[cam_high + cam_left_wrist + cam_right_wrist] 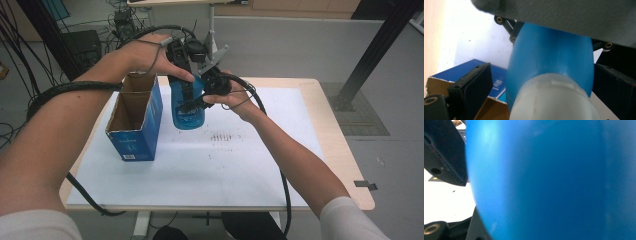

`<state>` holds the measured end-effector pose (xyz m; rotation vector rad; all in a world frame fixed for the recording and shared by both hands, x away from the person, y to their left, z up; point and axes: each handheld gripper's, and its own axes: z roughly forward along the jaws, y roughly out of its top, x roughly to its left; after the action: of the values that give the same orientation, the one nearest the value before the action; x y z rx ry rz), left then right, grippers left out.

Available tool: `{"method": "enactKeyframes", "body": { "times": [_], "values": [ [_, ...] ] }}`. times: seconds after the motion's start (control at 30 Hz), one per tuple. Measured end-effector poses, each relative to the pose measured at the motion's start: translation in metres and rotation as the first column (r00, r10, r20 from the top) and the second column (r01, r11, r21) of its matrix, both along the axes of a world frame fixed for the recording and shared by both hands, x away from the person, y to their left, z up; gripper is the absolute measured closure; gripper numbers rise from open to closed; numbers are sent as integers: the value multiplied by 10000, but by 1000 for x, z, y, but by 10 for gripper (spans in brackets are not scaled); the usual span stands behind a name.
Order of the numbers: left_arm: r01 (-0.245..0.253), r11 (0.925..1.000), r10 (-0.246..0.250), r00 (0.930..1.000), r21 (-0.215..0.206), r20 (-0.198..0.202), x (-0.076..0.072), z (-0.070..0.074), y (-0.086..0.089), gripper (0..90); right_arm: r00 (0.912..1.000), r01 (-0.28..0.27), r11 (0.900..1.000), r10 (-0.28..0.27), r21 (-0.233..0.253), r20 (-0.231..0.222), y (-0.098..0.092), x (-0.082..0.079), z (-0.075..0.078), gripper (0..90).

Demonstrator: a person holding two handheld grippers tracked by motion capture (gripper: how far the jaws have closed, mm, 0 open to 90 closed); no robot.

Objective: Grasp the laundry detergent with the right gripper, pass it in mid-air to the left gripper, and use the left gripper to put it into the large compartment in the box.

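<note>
Blue bottle (188, 107) hangs above the white table cover (250, 165) in the high view, just right of the open blue carton (134, 120), with my left gripper (182, 80) and right gripper (212, 87) both on it. In my left gripper view, the bottle (549, 65) sits between the jaws; whether they touch it, I cannot tell. In my right gripper view, the bottle (549, 180) is pressed close against the camera; grip unclear.
</note>
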<state>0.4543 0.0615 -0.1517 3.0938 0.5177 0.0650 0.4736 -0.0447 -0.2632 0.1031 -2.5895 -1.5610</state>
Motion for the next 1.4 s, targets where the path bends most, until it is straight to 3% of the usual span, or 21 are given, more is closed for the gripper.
{"method": "enactKeyframes", "body": {
  "times": [1.4],
  "values": [
    [-86, 9999, 86, 9999, -57, 66, -1, 2, 1, 54, 9999, 88, 10000, -88, 32, -127, -2, 0, 1, 433]
  ]
}}
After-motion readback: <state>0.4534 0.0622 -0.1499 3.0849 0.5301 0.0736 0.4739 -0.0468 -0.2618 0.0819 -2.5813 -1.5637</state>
